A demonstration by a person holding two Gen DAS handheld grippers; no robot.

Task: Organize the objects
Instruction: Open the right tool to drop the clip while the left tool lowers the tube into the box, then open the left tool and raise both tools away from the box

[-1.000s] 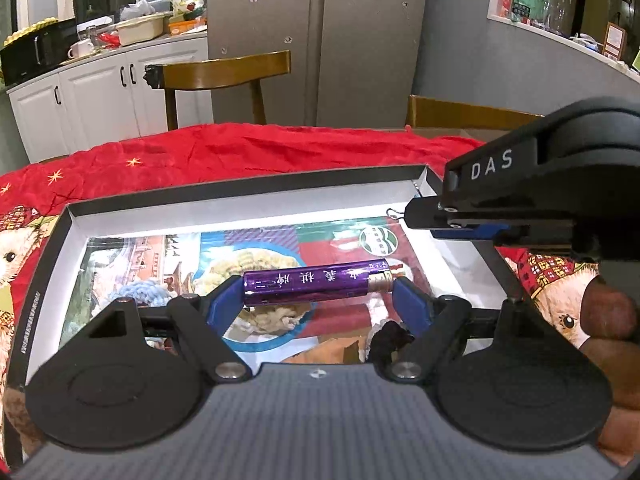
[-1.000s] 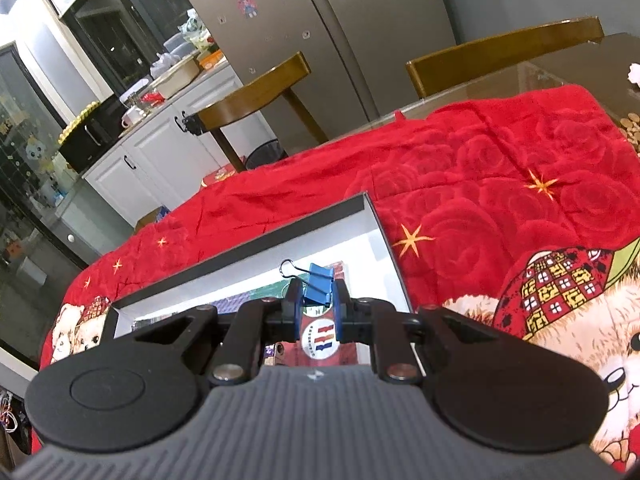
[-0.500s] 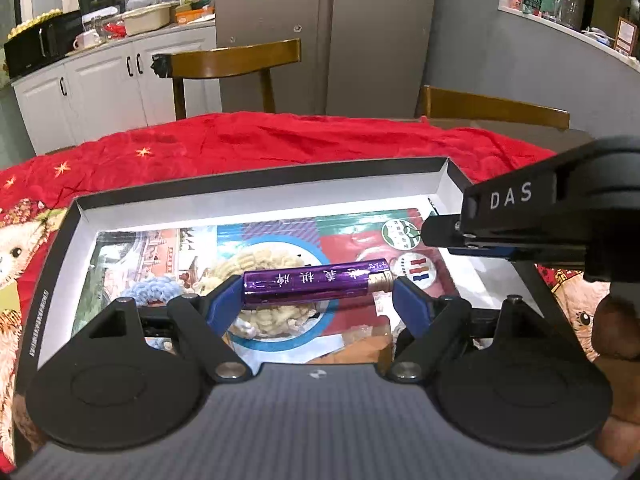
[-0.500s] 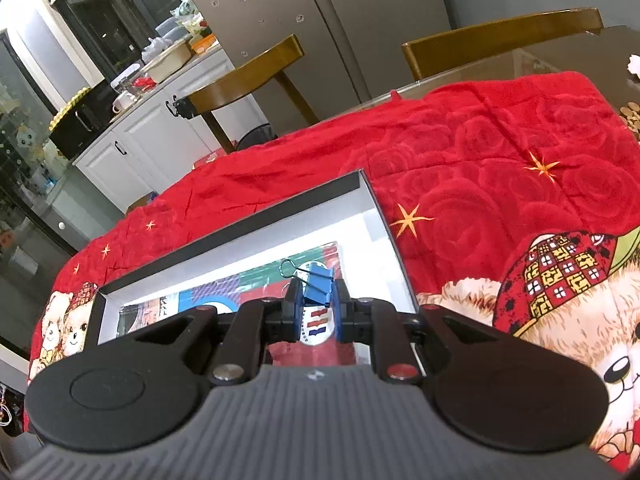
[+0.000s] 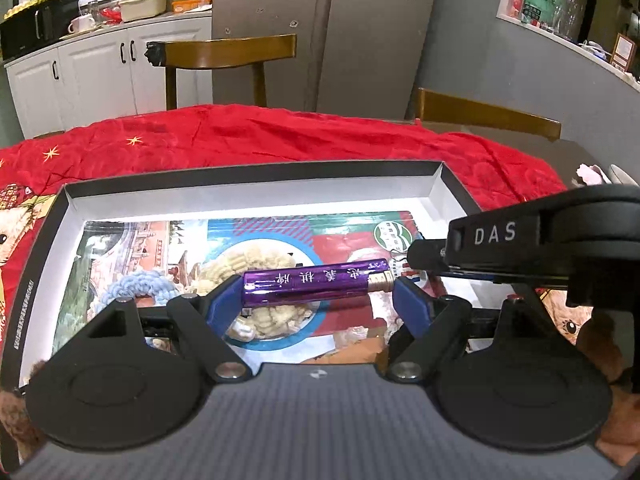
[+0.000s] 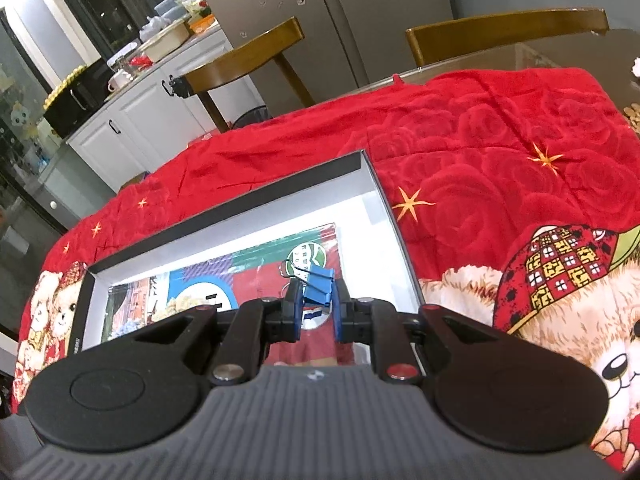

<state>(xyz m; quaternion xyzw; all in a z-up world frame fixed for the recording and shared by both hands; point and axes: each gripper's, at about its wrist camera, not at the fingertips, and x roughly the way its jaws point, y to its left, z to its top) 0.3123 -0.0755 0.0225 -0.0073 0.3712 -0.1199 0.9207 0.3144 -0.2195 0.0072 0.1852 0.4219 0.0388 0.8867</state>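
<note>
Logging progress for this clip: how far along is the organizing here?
Done: a printed packet and a crocheted ring already lie in the box. In hand: the left tool grips a purple tube end to end over the box; the right tool pinches a blue binder clip above its right side. Left: both items look unreleased. Nothing else loose shows on the red cloth.

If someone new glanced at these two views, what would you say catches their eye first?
Probably the shiny purple tube, lying crosswise between the left tool's blue fingers over the open black-rimmed box. Next, the small blue binder clip pinched in the right tool, above the box's right end. Beneath everything, the bright red bear-print blanket covers the table.
</note>
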